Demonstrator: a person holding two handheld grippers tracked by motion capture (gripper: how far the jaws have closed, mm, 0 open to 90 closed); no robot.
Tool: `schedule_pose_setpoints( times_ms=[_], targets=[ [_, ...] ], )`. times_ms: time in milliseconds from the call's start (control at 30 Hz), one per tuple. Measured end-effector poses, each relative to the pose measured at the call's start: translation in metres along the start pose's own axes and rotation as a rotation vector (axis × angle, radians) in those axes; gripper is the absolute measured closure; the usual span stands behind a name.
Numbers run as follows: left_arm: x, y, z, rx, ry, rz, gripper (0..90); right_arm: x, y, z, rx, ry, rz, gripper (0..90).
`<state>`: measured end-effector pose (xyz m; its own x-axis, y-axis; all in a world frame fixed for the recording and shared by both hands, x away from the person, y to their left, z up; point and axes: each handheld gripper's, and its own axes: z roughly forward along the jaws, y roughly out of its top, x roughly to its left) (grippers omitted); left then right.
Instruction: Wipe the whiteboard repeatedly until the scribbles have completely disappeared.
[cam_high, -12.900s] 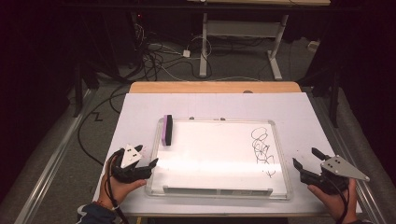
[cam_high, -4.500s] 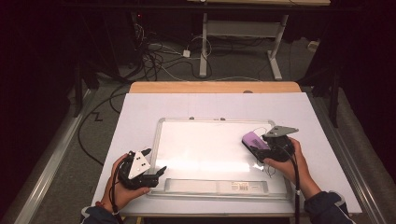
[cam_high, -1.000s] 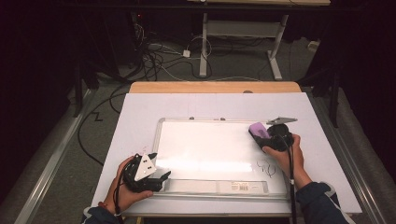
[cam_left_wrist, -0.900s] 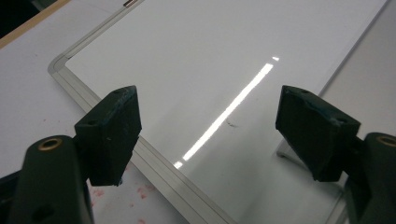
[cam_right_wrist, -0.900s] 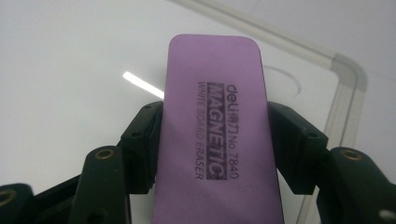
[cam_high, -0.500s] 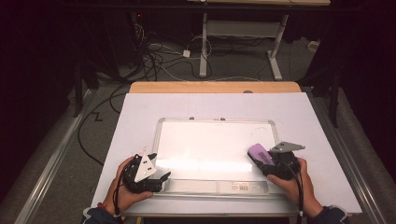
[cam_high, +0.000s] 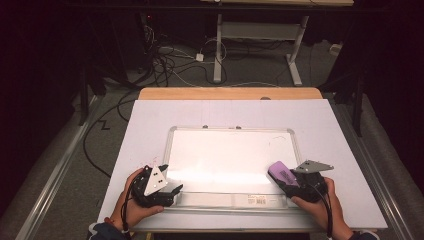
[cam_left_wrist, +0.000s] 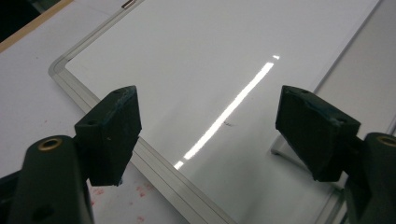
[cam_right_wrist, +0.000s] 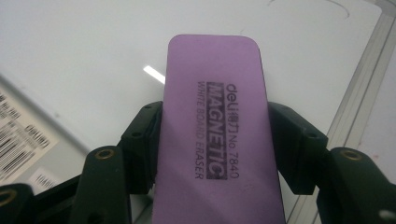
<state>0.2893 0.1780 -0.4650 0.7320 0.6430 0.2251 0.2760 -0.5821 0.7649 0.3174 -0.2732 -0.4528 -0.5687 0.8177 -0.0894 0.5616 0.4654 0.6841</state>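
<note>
Since 0.5 s ago, scribbles erased; right gripper (cam_high: 290, 179), clamping eraser (cam_high: 282, 173), at whiteboard's (cam_high: 230, 157) 4 o'clock; left gripper (cam_high: 172, 192) jaws apart.

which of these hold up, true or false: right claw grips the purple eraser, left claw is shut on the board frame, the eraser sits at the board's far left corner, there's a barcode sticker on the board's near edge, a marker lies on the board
1. The right claw grips the purple eraser. True.
2. The left claw is shut on the board frame. False: its jaws stand wide apart over the whiteboard, holding nothing.
3. The eraser sits at the board's far left corner. False: it is at the near right corner.
4. A barcode sticker is on the board's near edge. True.
5. A marker lies on the board. False: none is there, just faint marks.
</note>
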Motion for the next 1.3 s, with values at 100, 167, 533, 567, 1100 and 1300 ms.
schedule_pose_setpoints(
  times_ms=[100, 167, 533, 567, 1100, 1300],
  targets=[
    [0.000, 0.000, 0.000, -0.002, -0.002, 0.003, 21.6, -0.008, 0.008, 0.008, 0.000, -0.015, 0.010, 41.3],
    [0.000, 0.000, 0.000, -0.002, -0.003, 0.002, 21.6, -0.011, 0.011, 0.011, 0.002, -0.022, 0.008, 41.3],
    [0.001, -0.001, 0.000, 0.006, -0.004, 0.000, 21.6, -0.011, 0.007, 0.007, 0.005, -0.022, 0.012, 41.3],
    [0.001, -0.001, 0.000, 0.006, -0.005, 0.000, 21.6, -0.009, 0.004, 0.005, 0.003, -0.015, 0.007, 41.3],
    [-0.001, 0.002, 0.004, 0.004, -0.013, 0.006, 21.8, -0.031, 0.025, 0.024, 0.014, -0.038, 0.040, 41.3],
    [-0.001, 0.001, 0.004, 0.002, -0.017, 0.006, 21.9, -0.040, 0.056, 0.056, 0.009, -0.072, 0.057, 41.2]
  ],
)
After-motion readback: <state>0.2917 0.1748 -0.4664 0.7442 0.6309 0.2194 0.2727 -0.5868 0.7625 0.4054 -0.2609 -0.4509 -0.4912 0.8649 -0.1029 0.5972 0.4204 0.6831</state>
